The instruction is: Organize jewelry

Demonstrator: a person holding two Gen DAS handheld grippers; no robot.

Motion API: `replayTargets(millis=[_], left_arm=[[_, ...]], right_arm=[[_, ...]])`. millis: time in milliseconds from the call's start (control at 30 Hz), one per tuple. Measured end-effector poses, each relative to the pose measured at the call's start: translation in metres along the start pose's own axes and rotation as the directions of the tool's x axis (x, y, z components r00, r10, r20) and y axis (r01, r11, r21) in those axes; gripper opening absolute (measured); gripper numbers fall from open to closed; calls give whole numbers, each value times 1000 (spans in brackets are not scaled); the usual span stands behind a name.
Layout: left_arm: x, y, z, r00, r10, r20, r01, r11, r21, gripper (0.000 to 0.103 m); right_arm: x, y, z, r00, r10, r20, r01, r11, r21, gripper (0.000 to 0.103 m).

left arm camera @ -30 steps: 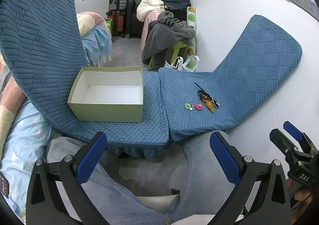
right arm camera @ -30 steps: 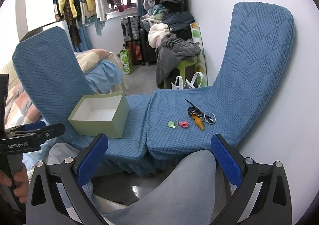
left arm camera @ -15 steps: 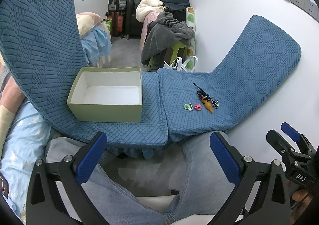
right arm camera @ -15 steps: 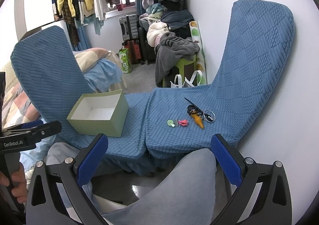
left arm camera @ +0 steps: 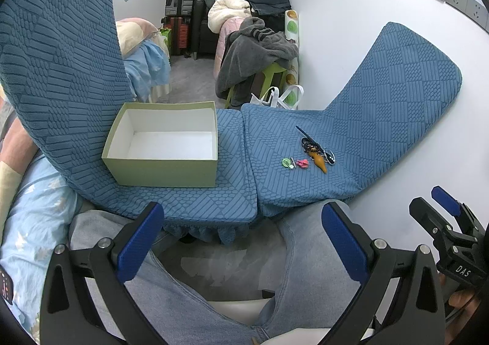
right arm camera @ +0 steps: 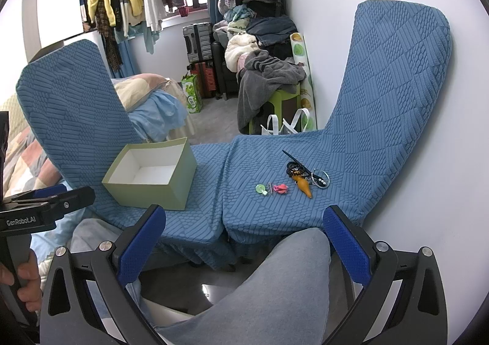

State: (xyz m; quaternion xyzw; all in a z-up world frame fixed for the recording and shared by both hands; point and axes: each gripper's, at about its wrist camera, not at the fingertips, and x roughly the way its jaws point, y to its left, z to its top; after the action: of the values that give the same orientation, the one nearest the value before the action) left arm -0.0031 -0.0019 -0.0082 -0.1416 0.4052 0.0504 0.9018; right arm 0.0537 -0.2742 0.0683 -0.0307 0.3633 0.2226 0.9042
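A small pile of jewelry lies on the right blue chair seat: a dark tangle with a thin stick, an orange pendant, a pink piece and a green piece. It also shows in the right wrist view. An open, empty green box with white inside stands on the left seat; it also shows in the right wrist view. My left gripper is open and empty, held low before the seats. My right gripper is open and empty above the person's knee.
Two blue-covered chairs stand side by side, backrests spread left and right. The person's legs in grey jeans are below. A white wall is on the right. Clothes piles, a green stool and suitcases stand behind.
Both grippers have shifted only slightly; the scene sits almost the same. Nothing was taken hold of.
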Motion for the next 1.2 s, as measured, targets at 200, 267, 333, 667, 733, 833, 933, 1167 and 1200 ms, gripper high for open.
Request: replayTargets(millis=[200,267,333,667,733,833,933,1167,1200], left_arm=[[1,-1,-1,1000,-1,-5,1,1000,2,102],[3,-1,0,1000,-2,-10,2,1000,1,102],[5,-2,-2,1000,-3,-18,3,1000,0,102],[28,-7,1,998,-15,-60,15,1000,-1,102],[34,-9,0,997,-15,-70,15,1000,1,102],[43,-10,-1,996,-27,-85,28,1000,0,102],[56,-11,-3,993,-38,-109,38,999,-2,102],[88,-15,-6,990,-47,-130,48,999,-1,102],[94,-17,-7,991,-47,-129,49,999,10,102]], right_arm=[[2,-1,-2,1000,3,-2,-3,1000,2,103],[4,-2,-3,1000,8,-3,-8,1000,5,103],[1,0,-1,1000,4,-2,-4,1000,6,103],[13,-6,-4,1000,-2,-20,2,1000,22,103],[18,-8,-6,1000,-1,-28,2,1000,29,103],[28,-17,-8,999,2,-36,-1,999,40,103],[37,-21,-9,999,1,-46,2,999,45,103],[65,-38,-15,998,5,-70,0,998,59,103],[69,-40,-16,998,9,-67,-5,998,60,103]])
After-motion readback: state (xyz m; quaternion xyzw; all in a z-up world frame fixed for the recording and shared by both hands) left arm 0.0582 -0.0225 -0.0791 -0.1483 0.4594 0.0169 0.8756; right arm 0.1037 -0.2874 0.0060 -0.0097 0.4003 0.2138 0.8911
